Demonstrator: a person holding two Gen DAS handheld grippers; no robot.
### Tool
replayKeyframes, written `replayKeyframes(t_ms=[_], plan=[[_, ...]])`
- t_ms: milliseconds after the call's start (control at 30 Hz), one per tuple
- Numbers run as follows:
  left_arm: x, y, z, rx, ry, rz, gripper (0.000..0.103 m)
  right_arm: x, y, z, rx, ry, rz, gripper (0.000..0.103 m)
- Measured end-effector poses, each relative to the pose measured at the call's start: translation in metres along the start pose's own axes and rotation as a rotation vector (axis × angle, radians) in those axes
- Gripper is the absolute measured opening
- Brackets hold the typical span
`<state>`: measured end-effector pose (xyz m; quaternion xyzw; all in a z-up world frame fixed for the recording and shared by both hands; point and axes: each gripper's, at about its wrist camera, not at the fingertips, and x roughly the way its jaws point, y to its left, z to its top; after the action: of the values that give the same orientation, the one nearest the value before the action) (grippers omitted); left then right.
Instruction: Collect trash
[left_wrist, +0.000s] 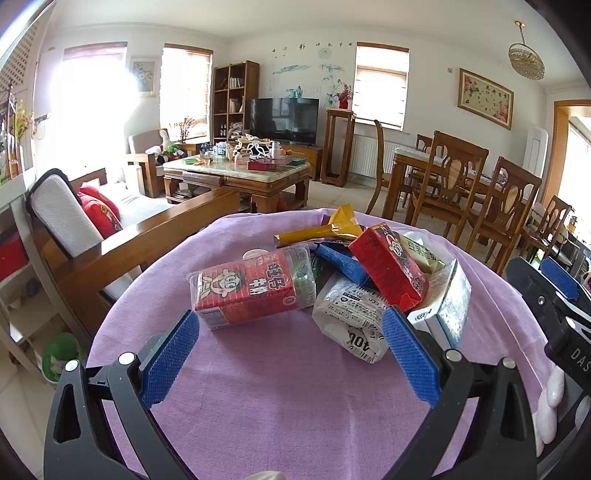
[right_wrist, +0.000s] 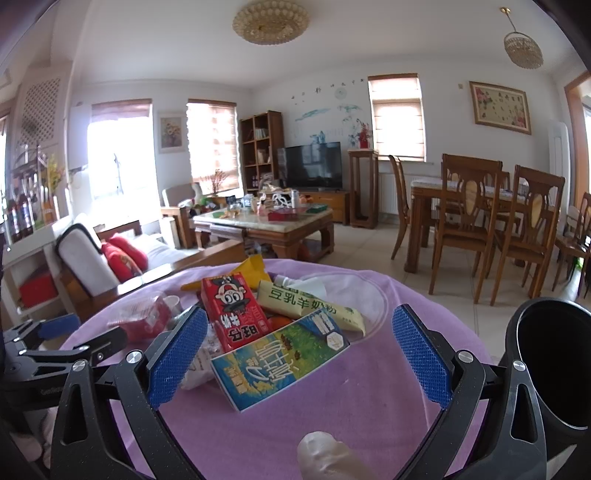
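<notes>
A heap of trash sits near the far side of the round table (left_wrist: 258, 387), which is covered in a lilac cloth, and both grippers hover short of it with nothing in them. The left gripper (left_wrist: 291, 350) has its blue pads spread wide, aimed at the red milk carton (left_wrist: 245, 291) that lies on its side inside a clear plastic tray. The right gripper (right_wrist: 299, 354) is just as wide open, facing the blue-and-green carton (right_wrist: 280, 363) lying flat at the near edge of the pile. These look like empty cartons: light, fairly stiff across the flat faces, likely to crush if squeezed hard, so pinching across the narrow sides seems safest. The white crumpled wrapper (left_wrist: 351, 325) and the yellow foil packet (left_wrist: 332, 225) look thin and slippery, better grabbed at a bunched fold. A black bin (right_wrist: 550, 362) stands open just right of the right gripper.
</notes>
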<state>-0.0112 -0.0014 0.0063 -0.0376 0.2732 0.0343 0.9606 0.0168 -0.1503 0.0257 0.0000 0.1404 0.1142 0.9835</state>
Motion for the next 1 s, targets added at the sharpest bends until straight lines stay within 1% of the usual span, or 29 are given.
replayKeyframes(t_ms=[333, 733, 767, 1000], plan=[[0.000, 0.001, 0.000, -0.003, 0.002, -0.001, 0.098, 0.002, -0.009, 0.001, 0.058, 0.015, 0.014, 0.099], [-0.003, -0.004, -0.002, -0.001, -0.001, 0.001, 0.098, 0.002, -0.012, 0.002, 0.062, 0.016, 0.014, 0.099], [0.001, 0.001, 0.000, 0.000, 0.001, -0.002, 0.098, 0.002, -0.010, 0.001, 0.061, 0.016, 0.014, 0.099], [0.001, 0.002, 0.001, 0.000, 0.002, -0.002, 0.098, 0.002, -0.010, 0.001, 0.062, 0.016, 0.014, 0.099]])
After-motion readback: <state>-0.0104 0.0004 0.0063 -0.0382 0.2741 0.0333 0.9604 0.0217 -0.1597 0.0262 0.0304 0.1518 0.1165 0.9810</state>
